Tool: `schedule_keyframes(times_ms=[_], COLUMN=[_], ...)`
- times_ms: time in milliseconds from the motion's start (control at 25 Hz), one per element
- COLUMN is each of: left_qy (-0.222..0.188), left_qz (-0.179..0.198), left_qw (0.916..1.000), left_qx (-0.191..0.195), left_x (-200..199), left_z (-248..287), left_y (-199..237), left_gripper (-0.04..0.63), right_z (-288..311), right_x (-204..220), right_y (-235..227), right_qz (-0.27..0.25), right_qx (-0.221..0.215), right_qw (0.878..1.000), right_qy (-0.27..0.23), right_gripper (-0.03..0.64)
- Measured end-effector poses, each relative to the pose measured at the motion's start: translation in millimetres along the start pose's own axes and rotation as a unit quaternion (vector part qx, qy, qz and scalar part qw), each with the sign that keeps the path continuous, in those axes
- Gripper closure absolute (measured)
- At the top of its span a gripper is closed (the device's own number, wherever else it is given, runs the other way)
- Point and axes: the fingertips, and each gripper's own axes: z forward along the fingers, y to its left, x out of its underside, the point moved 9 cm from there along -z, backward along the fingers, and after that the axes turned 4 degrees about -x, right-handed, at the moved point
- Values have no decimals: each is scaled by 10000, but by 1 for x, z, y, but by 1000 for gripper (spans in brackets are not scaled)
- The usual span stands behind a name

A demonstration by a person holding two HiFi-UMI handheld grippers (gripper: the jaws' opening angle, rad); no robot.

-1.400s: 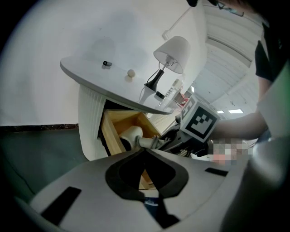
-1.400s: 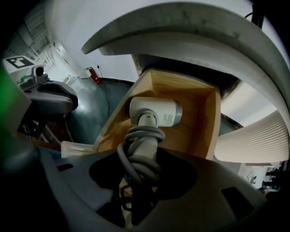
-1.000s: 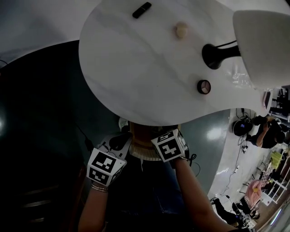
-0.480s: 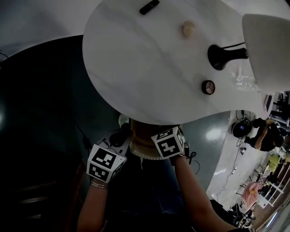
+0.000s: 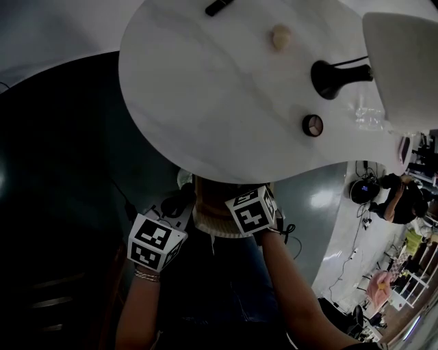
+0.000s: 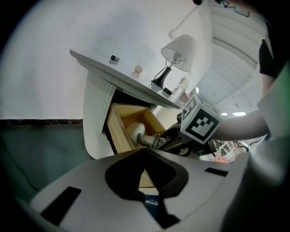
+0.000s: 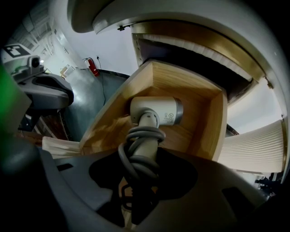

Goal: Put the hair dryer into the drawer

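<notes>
A white hair dryer (image 7: 156,111) with its grey cord coiled round the handle hangs head-down inside the open wooden drawer (image 7: 213,122). My right gripper (image 7: 141,158) points straight down, shut on the wrapped handle. In the left gripper view the dryer's head (image 6: 136,132) sits in the drawer (image 6: 118,129) under the right gripper (image 6: 165,138). My left gripper (image 6: 146,154) stays just outside the drawer, its jaws shut on nothing. From the head view both marker cubes, left (image 5: 156,240) and right (image 5: 252,210), flank the drawer (image 5: 211,205), which the table top mostly hides.
The white table top (image 5: 205,102) overhangs the drawer and carries a lamp (image 5: 404,68), a small black item (image 5: 219,7), a beige knob (image 5: 280,37) and a small round object (image 5: 312,125). A ribbed white pedestal (image 6: 97,113) stands left of the drawer. The floor is dark.
Only the head view has shifted slightly. Both grippers stay where they were, and the right one still holds the hair dryer.
</notes>
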Motion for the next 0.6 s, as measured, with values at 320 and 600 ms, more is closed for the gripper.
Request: schedule_keyframes(times_ms=[320,600], left_qy=[-72,-129], left_qz=[23,86], left_qw=[10000,9998], left_qx=[-39,-110], left_x=[0,0], left_z=[-7,-14], left_y=[-4,-9], left_gripper=[580,580], right_z=[-7,-17], right_x=[1,7], right_y=[4,6], right_qz=[-129,-197], right_qx=[-6,100], right_qw=[9999,9997], right_qy=[44,-105], right_gripper=[380,374])
